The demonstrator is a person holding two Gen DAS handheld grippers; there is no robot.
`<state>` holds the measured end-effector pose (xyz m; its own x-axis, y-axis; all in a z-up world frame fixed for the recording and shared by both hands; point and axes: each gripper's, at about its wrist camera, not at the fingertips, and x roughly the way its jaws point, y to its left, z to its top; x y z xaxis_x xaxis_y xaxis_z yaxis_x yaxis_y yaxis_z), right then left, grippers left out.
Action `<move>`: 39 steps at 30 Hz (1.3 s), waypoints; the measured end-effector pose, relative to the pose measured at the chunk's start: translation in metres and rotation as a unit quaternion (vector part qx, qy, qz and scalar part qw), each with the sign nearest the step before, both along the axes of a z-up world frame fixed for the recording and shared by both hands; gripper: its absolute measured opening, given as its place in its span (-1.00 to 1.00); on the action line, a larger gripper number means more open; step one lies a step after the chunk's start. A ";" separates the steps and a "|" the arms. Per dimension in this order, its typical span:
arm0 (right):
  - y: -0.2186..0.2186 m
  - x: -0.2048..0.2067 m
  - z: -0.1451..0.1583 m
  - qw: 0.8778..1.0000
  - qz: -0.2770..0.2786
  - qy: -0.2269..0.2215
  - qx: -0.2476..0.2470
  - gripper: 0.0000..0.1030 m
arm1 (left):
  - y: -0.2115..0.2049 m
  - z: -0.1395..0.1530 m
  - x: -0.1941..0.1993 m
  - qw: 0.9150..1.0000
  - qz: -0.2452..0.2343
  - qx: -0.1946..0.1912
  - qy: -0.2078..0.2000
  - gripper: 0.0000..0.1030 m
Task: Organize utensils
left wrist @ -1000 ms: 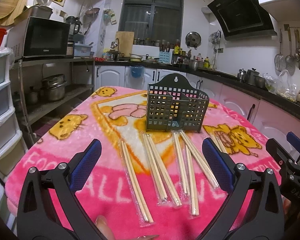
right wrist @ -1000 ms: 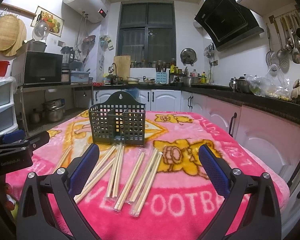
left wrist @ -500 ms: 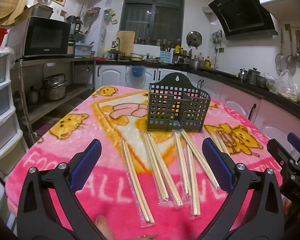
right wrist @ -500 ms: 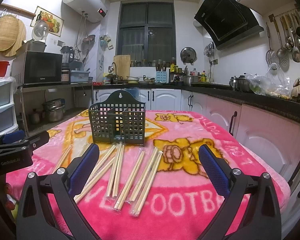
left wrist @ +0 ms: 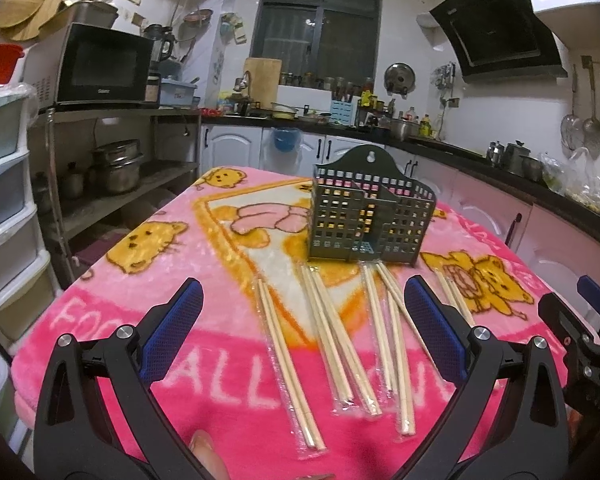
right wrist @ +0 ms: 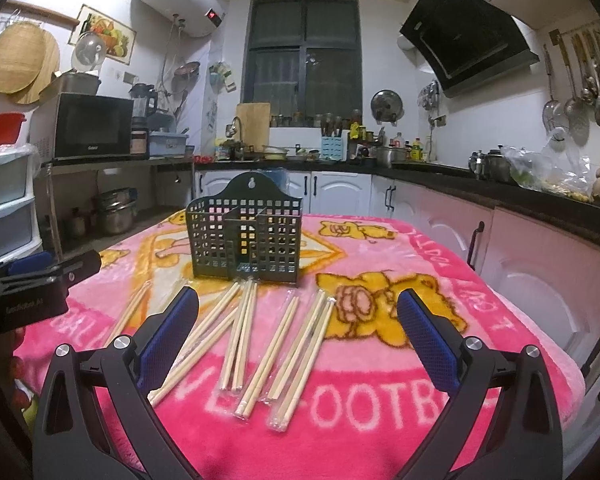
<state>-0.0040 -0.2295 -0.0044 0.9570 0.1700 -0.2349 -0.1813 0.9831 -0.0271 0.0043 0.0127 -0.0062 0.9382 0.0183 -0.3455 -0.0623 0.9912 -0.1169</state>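
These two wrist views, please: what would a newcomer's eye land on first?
Probably the bright pink cartoon blanket covering the table. Then the dark perforated utensil basket standing upright mid-table, and the wrapped chopstick pairs fanned out flat on the blanket just in front of it. Both the left gripper and right gripper hover open, holding nothing.

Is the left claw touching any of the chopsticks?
Apart. The left wrist view shows the left claw open above the wrapped chopsticks, gripping nothing.
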 end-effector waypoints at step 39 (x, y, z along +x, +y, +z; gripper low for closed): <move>0.042 0.096 0.022 0.992 0.089 0.074 -0.054 0.88 | 0.038 0.017 0.079 0.996 -0.003 -0.027 0.088 0.81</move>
<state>0.0925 -0.1878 0.0179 0.8677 0.2992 -0.3969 -0.3612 0.9282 -0.0898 0.0829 0.0506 0.0106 0.8629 -0.0110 -0.5053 -0.0798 0.9843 -0.1577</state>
